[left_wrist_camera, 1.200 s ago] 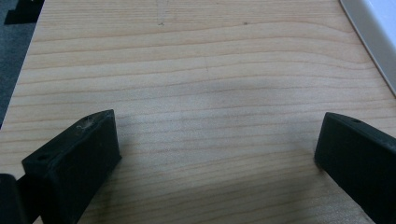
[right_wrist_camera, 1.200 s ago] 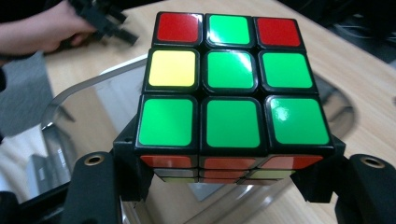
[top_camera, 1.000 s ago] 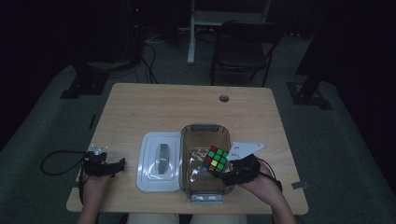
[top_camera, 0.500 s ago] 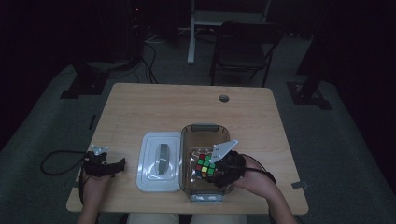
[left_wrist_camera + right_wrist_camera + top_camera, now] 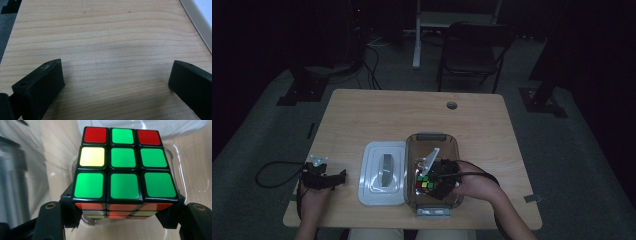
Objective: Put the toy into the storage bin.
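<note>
Holding a Rubik's cube [image 5: 124, 168] between its closed jaws, the right gripper [image 5: 439, 181] sits inside the clear plastic container [image 5: 432, 137] on the wooden table [image 5: 412, 112]. Cube: rigid, probably light, with glossy faces likely to slip; best clamped flat on two opposite sides, as here. Container lid [image 5: 383, 172]: lying just beside the container. Left gripper [image 5: 115, 82]: jaws wide apart, empty, low over bare tabletop.
</note>
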